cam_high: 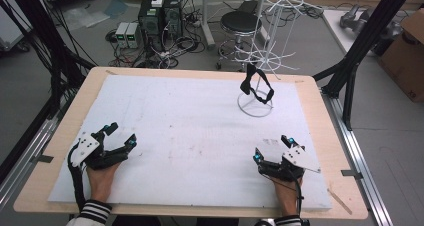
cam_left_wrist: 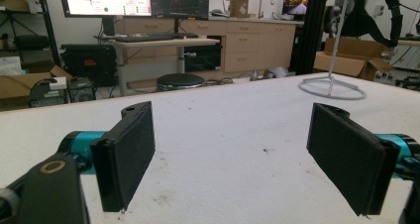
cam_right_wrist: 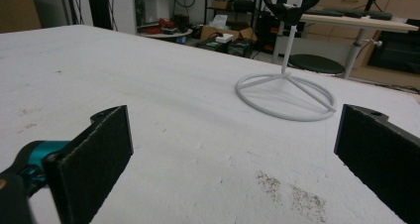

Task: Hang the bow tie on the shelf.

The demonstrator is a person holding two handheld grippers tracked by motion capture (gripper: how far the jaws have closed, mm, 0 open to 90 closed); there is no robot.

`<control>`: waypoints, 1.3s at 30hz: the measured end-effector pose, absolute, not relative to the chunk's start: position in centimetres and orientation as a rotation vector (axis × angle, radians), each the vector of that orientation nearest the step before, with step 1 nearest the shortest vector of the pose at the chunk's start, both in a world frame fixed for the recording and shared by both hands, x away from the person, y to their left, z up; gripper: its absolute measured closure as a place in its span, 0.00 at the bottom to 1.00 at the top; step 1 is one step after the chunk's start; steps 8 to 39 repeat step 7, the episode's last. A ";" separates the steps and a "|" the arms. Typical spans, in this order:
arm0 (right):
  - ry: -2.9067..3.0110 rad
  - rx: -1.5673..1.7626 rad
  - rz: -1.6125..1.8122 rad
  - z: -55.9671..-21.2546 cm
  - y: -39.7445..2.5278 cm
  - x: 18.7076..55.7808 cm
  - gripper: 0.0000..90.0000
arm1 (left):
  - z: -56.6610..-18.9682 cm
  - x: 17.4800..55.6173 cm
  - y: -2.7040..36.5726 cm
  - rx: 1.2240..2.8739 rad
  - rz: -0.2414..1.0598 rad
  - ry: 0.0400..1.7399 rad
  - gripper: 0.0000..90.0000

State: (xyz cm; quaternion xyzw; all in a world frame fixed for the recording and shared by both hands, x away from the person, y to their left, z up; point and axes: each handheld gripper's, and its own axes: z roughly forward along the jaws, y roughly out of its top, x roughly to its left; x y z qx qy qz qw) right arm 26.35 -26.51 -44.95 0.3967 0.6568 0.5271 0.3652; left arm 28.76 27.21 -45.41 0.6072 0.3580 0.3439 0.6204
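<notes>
1. Left tool (cam_high: 120,136) and right tool (cam_high: 272,148) rest on the counter (cam_high: 200,136), jaws spread, nothing held.
2. Black strap (cam_high: 257,86) hangs on the white rack (cam_high: 267,51), far right, well apart from both.
3. Judged next: reach with the right tool, pinch one band, and lift clear without tipping the rack.

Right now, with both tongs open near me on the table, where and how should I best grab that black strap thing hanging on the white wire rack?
Probably the lower loop of the black strap item, where it hangs free beside the white wire rack's post above the ring base. The right tongs are nearer; come from the near side and close across the band, clear of the prongs above, then lift it off its hook.
</notes>
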 end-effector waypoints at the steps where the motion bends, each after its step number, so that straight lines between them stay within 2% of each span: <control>1: 1.679 1.015 1.357 -45.0 -26.5 26.3 0.01 | -45.4 28.8 27.2 1.395 0.790 0.823 0.21; 39: 1.704 1.016 1.340 -45.0 -26.3 26.5 0.01 | -45.4 28.7 27.2 1.399 0.794 0.819 0.21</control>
